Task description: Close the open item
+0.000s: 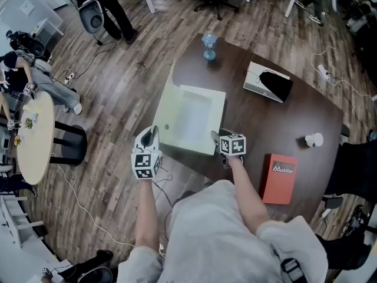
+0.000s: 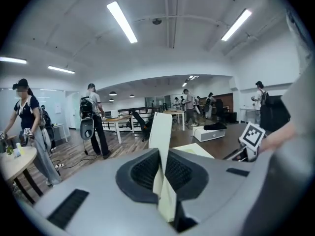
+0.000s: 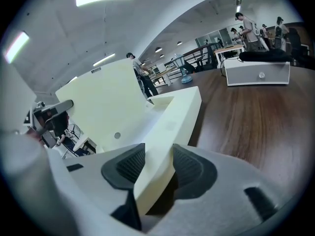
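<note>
Closure is recorded on the left gripper (image 2: 161, 168): its jaws are pinched tight on the thin free edge of the lid (image 2: 160, 128), which rises upright from between the pads and is seen edge-on. The right gripper (image 3: 157, 163) is likewise found clamped, its two pads pressed on either face of the near wall of the box (image 3: 172, 113) at a corner, with the wall running away from the jaws. In the head view the left gripper (image 1: 149, 139) is noted at the near left corner of the pale box (image 1: 189, 148) and the right gripper (image 1: 217, 137) at its near right corner, the two well apart with the front wall between them. The lid (image 1: 166, 102) is observed raised off the box along the side beyond the left gripper, so the box remains open. The box is seated on a dark table (image 1: 253, 128). Just beside the right gripper, on its outer side, a red book (image 1: 280, 178) is laid flat; further out a white cup (image 1: 314, 140) is seen on its side. Beyond the box from both grippers a white case (image 1: 266, 82) and a blue glass (image 1: 209, 46) are noted.
</note>
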`<state>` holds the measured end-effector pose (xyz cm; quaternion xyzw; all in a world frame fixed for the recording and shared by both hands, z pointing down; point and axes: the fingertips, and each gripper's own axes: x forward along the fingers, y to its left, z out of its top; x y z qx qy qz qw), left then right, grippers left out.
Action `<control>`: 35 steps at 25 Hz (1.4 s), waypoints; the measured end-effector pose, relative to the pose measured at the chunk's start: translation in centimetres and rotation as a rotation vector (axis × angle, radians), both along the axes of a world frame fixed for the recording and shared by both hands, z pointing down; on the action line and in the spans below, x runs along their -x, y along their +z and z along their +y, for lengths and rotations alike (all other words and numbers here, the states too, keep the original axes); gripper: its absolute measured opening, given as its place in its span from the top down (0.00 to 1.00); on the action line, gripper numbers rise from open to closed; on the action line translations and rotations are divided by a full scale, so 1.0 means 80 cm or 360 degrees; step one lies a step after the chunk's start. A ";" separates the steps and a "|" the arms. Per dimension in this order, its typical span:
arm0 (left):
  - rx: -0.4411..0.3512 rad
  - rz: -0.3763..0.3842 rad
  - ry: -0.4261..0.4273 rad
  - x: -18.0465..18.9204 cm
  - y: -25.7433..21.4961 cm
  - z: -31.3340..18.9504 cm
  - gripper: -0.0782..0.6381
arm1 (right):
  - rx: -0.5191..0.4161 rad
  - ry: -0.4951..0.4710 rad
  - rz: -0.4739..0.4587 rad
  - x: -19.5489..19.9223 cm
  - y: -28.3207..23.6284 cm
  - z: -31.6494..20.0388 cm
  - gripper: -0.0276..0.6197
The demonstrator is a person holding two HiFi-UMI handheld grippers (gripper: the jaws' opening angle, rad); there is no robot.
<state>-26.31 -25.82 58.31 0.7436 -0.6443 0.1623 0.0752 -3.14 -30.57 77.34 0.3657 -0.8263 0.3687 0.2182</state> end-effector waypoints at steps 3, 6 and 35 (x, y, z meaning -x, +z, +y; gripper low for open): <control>0.0011 -0.0029 0.0092 -0.018 0.003 0.000 0.87 | 0.0027 0.0044 -0.0050 0.003 0.001 -0.001 0.70; 0.0027 -0.0091 0.0180 -0.034 0.010 0.001 0.87 | 0.0057 0.0045 -0.0101 0.012 0.002 0.001 0.70; 0.0233 -0.0634 0.0743 -0.153 0.092 0.028 0.87 | 0.0074 0.0055 -0.0143 0.023 -0.001 0.007 0.70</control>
